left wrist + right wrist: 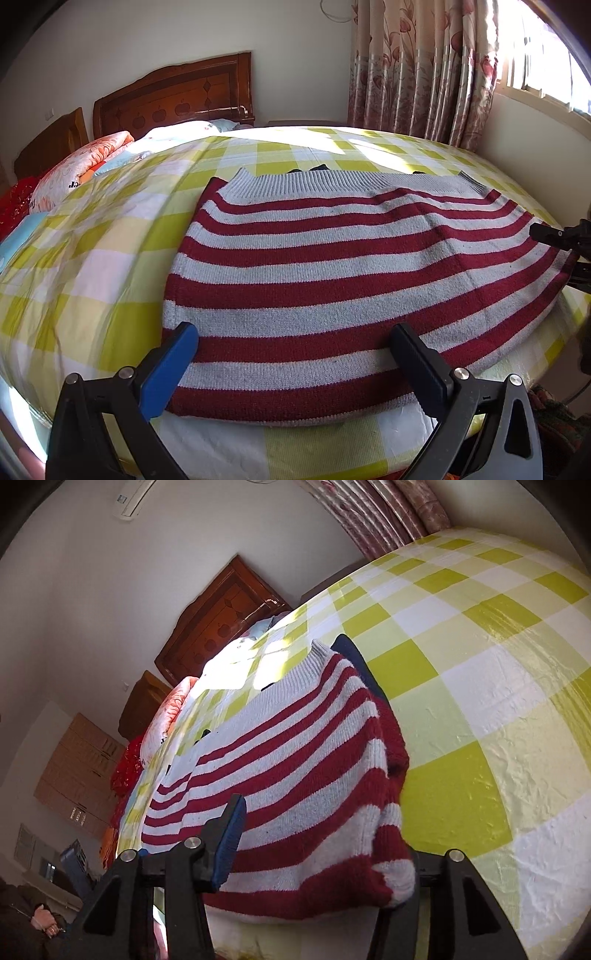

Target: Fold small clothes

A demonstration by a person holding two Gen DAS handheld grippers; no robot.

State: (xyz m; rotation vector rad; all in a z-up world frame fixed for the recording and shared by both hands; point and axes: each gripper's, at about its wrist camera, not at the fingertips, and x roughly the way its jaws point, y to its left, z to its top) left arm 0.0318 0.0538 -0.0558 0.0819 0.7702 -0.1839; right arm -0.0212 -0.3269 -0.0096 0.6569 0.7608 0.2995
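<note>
A red and grey-white striped sweater (332, 266) lies flat on the yellow-green checked bed sheet (110, 258), its ribbed hem at the far side. My left gripper (295, 350) is open wide over the sweater's near edge, and its pads do not press the cloth. At the sweater's right edge my right gripper (554, 251) straddles the cloth. In the right wrist view the sweater (288, 768) bulges between the jaws of the right gripper (321, 830). The blue-padded finger (229, 834) shows, while cloth hides the other. Those jaws stand apart, open.
A dark garment (354, 657) peeks out from under the sweater's far side. Pillows and a floral quilt (74, 173) are piled by the wooden headboard (177, 96). Curtains (417, 66) and a window are at the far right. A person's hand (44, 919) is at the lower left.
</note>
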